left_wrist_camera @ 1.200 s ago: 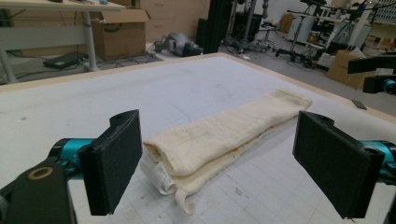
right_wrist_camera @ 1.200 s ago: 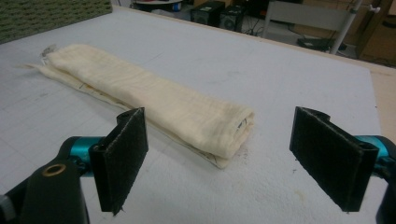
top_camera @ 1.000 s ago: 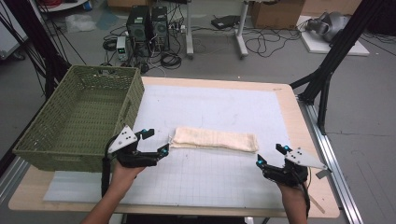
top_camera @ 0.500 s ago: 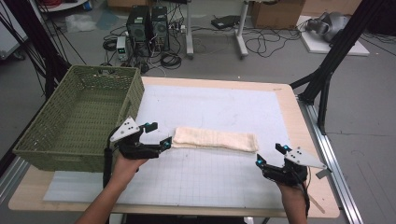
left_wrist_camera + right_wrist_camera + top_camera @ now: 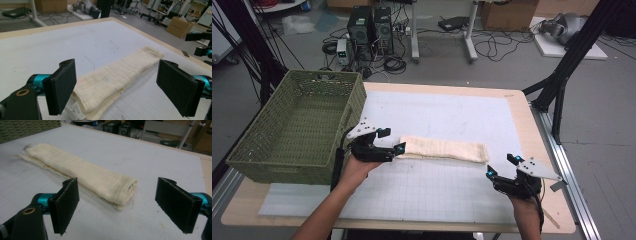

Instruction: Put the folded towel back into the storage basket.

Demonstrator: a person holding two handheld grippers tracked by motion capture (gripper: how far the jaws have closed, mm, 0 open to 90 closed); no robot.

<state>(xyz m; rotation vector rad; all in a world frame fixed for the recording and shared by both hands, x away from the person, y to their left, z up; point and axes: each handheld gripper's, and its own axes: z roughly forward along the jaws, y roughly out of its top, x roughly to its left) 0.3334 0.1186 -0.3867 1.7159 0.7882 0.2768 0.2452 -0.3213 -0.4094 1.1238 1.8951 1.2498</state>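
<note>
The folded cream towel [image 5: 443, 149] lies as a long, flat roll across the middle of the tabletop [image 5: 452, 115], just right of the green woven basket [image 5: 297, 125]. My left gripper [image 5: 387, 147] sits at its near-basket end, jaws spread wide either side of that end; my right gripper [image 5: 502, 170] hovers just short of the other end, jaws equally spread and holding nothing. I judge the cloth light, soft and limp: it will sag and unfold if lifted from one spot. I would pinch each end through all layers, close to the folded edge, so the stack stays together.
</note>
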